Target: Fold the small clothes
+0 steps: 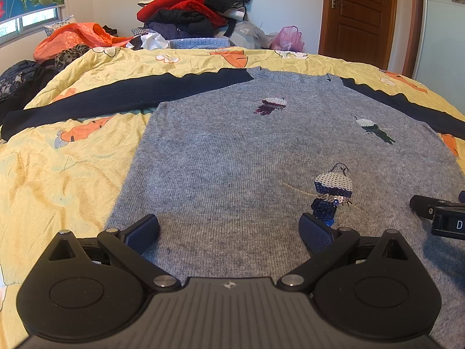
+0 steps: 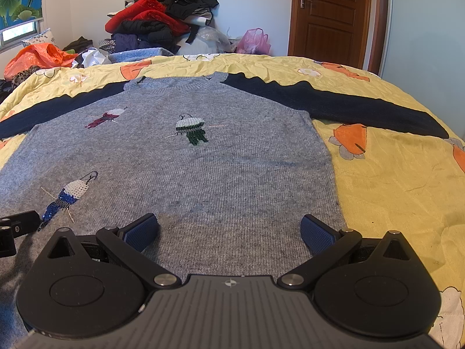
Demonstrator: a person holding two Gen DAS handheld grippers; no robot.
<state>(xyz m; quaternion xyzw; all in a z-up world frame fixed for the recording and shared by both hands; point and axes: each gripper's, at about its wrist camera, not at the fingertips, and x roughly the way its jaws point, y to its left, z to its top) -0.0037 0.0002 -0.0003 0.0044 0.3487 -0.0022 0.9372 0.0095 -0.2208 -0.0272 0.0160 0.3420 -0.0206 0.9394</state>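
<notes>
Left wrist view: my left gripper [image 1: 229,232] has its fingers spread, empty, over the hem of the grey sweater [image 1: 232,151]. My right gripper [image 2: 229,232] is spread likewise near the hem's right corner. Beyond, I see the sweater lying flat on the yellow quilt [image 2: 392,174], navy sleeves [image 2: 348,104] outstretched, a clothes pile [image 1: 189,8] behind.

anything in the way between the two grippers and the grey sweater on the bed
Nothing visible. The left gripper and right gripper, both open, hang directly over the lower part of the grey sweater, which lies flat on the yellow quilt. The clothes pile sits far behind it.
</notes>
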